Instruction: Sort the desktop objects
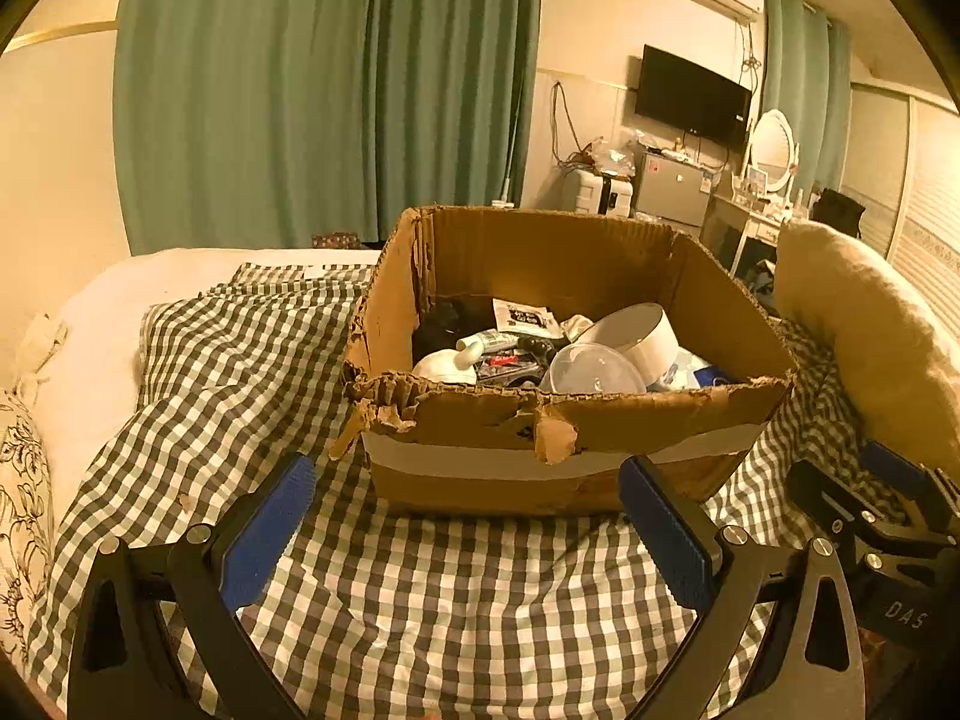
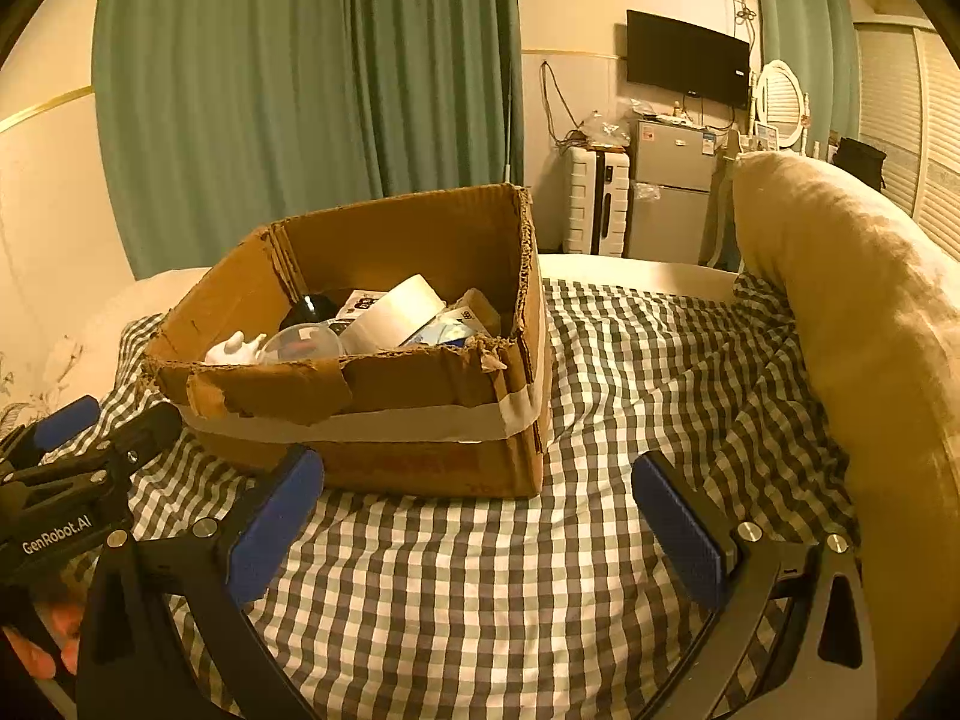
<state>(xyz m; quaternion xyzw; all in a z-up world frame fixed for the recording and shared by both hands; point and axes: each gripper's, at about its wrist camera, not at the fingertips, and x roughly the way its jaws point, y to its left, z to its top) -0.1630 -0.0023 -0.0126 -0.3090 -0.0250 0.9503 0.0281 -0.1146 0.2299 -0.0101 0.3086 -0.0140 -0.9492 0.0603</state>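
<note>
A torn cardboard box [image 1: 564, 432] with a white tape band stands on the checked cloth [image 1: 432, 600]; it also shows in the right wrist view [image 2: 372, 420]. Inside lie a white roll [image 1: 636, 336], a clear plastic lid [image 1: 591, 369], a white bottle [image 1: 447, 363], a tube and packets. My left gripper [image 1: 468, 498] is open and empty, just in front of the box. My right gripper [image 2: 477, 498] is open and empty, near the box's front right corner. Each gripper shows at the edge of the other's view.
A beige pillow [image 2: 870, 324] lies to the right of the box. White bedding [image 1: 90, 360] lies to the left. Green curtains [image 1: 324, 90], a suitcase [image 2: 597, 201], a small fridge [image 2: 669, 189] and a wall television [image 2: 687, 57] stand behind.
</note>
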